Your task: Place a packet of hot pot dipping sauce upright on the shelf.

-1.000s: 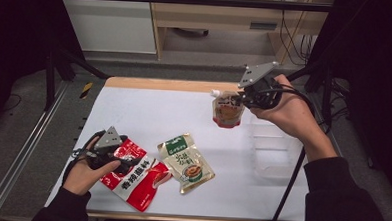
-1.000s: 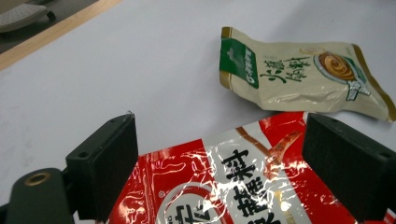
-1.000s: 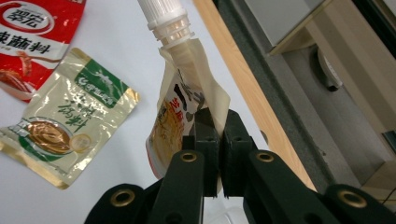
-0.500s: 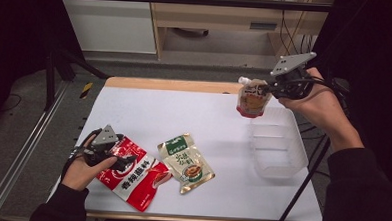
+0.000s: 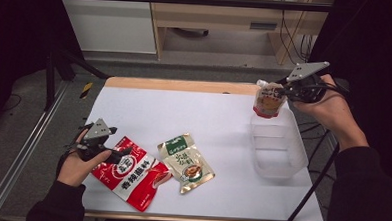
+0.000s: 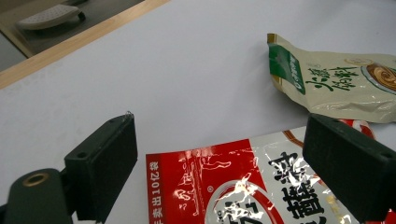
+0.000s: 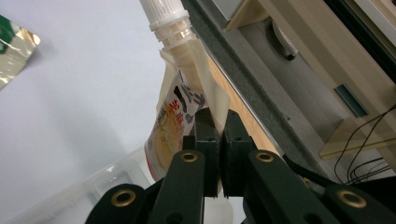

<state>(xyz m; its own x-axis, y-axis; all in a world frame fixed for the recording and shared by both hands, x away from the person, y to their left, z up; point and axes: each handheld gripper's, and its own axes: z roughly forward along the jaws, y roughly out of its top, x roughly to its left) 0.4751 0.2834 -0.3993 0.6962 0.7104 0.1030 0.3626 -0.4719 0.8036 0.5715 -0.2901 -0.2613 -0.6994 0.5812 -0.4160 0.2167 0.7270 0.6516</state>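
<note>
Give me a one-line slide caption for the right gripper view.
Right gripper pinching a spouted pouch by its edge above a clear plastic bin.

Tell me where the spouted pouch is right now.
In the high view the spouted pouch hangs at the table's far right, clamped in the right hand-held gripper, over the far end of the clear plastic container.

White table [image 5: 218, 116]: red pouch [image 5: 131, 173], green-topped pouch [image 5: 185, 162], prob. clear tub [image 5: 277, 150].
</note>
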